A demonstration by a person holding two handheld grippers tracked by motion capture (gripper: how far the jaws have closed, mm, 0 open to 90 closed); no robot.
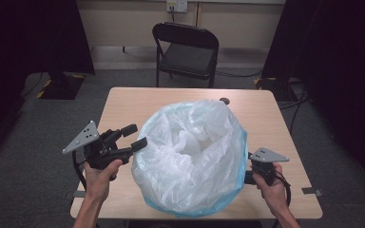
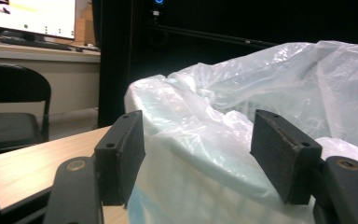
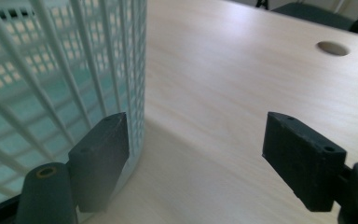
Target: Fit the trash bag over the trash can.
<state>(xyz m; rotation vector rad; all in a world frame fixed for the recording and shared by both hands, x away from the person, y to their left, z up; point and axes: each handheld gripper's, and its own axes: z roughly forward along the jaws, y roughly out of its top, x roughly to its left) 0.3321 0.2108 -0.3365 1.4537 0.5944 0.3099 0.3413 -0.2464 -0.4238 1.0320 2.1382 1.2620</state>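
High view, plastic bag between left hand-held gripper, right hand-held gripper

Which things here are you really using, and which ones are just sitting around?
Being used:
- plastic bag, draped over the basket
- basket, white lattice wall, beside the right gripper's jaw
- left gripper, open at the bag's edge
- right gripper, open, nothing between its jaws

Just sitting around:
- folding chair behind the table
- table, with a round hole
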